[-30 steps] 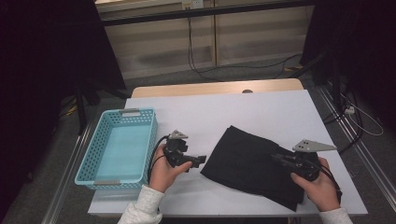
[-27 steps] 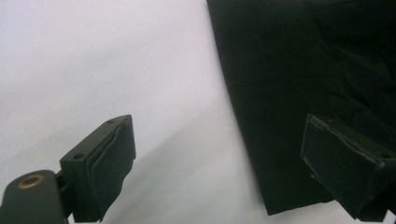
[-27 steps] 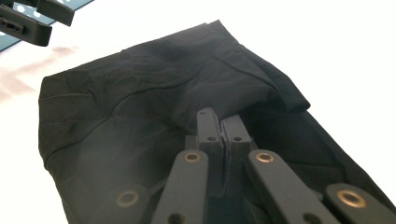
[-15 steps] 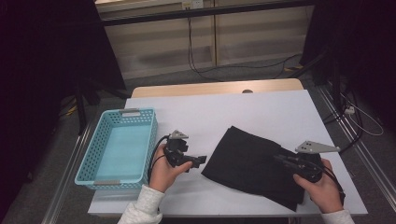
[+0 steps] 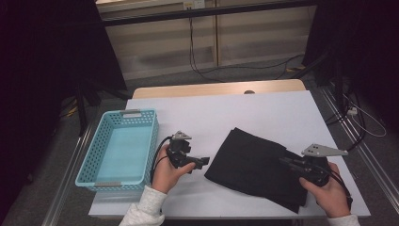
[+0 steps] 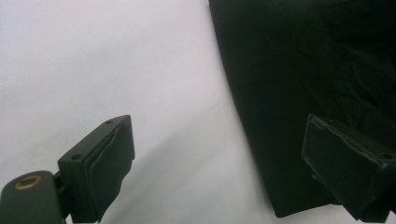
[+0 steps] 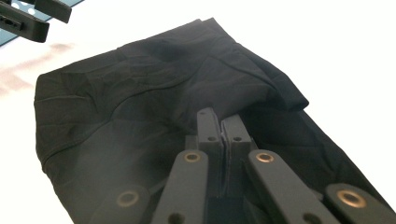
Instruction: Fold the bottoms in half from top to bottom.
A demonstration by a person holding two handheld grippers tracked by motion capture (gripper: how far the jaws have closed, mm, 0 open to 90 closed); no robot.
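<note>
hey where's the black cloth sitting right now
In the high view the black cloth lies folded on the white table, right of centre, between the left tongs and the right tongs, which pinch its right part.

Looks like a lab or test rig setup, not a home: plain white counter (image 5: 263, 113), dark curtains (image 5: 42, 70) all round, loose cables (image 5: 197, 52) on the floor, metal rails (image 5: 70, 188) alongside.

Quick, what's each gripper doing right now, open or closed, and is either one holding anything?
Left gripper: open, holding nothing, beside the black cloth's edge.
Right gripper: closed, pinching a fold of the black cloth.
</note>
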